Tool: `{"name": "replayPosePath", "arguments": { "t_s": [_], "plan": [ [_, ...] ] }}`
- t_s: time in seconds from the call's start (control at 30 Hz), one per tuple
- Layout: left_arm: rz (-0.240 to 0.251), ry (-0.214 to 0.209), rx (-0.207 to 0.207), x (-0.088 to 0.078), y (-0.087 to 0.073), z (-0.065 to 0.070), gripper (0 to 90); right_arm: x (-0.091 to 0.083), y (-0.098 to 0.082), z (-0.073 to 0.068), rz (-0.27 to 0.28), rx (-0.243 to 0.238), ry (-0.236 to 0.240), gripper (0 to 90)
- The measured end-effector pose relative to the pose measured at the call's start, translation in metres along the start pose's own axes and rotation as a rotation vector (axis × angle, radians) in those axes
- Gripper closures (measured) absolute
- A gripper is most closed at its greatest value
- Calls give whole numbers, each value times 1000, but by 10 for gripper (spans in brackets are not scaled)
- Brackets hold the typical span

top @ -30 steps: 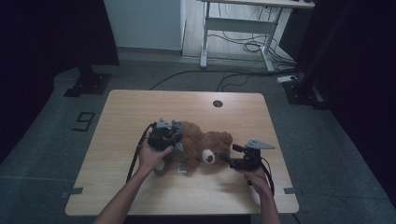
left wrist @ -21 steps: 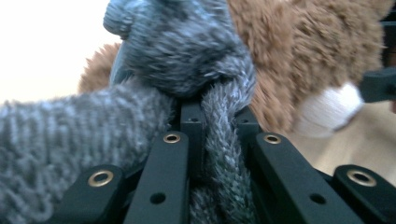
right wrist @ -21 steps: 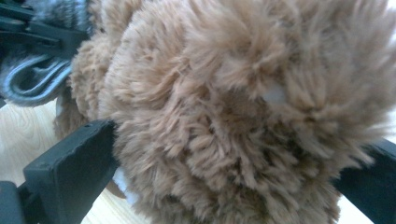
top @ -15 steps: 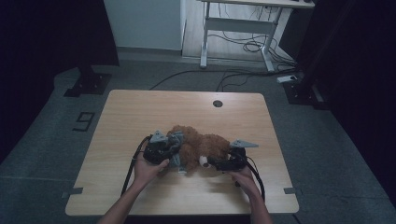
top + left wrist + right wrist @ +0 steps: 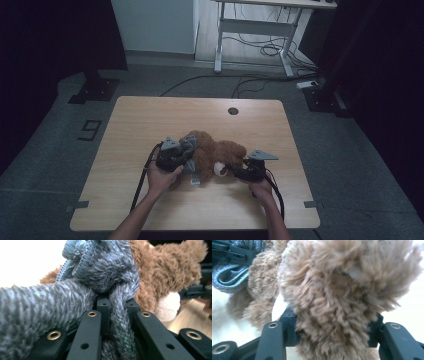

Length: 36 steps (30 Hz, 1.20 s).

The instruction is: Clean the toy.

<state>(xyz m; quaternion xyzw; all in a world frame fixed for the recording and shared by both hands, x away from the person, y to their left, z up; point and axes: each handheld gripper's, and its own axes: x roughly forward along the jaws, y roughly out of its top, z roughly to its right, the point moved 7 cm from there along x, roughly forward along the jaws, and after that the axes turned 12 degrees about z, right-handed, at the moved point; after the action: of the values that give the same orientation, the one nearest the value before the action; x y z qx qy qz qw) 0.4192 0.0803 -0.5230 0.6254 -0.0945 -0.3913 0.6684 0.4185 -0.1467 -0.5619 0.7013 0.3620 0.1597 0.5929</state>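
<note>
I have the wooden table [image 5: 150,120] in front of me, and near its middle, a little toward my side, lies the brown teddy bear [image 5: 215,152] on its side, its pale muzzle turned toward the near edge. A grey knitted scarf [image 5: 110,267] is wound at its neck, on the bear's left end as I see it from above.

The bear looks light and thoroughly soft: long pile, loose stuffing, nothing stiff to push against. I expect it to squash and sag in any grip and not slide, so I judge a pinch on a narrow, bunched part holds better than a squeeze on the round body. It should take rough handling without damage.

My left gripper [image 5: 172,157] sits at the scarf end. In the left gripper view its jaws are nearly closed, with a strand of the grey scarf pinched between them just below the knot. That is a fair handle, though I suspect the knit will stretch before the bear follows.

My right gripper [image 5: 245,172] is at the head end. In the right gripper view its jaws stand fairly wide, with a thick tuft of brown fur filling the gap and pressing both inner faces, so it appears clamped on the bear's head.
</note>
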Motion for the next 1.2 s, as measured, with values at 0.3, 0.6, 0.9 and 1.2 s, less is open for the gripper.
{"name": "replayPosePath", "arguments": {
  "t_s": [0.3, 0.6, 0.9, 1.2],
  "plan": [
    [20, -3, -44, 46, 19, -4, 800, 2, 10, 30, 67, 9, -113, 476],
    [-24, -40, -40, 26, 21, -1, 795, -5, 9, 30, 67, 6, -72, 460],
    [11, -75, 30, -10, 47, 24, 789, -18, -1, 19, 35, -61, -6, 422],
    [59, -127, 91, -5, 78, 58, 787, -19, -2, 19, 33, -57, -2, 411]
  ]
}}
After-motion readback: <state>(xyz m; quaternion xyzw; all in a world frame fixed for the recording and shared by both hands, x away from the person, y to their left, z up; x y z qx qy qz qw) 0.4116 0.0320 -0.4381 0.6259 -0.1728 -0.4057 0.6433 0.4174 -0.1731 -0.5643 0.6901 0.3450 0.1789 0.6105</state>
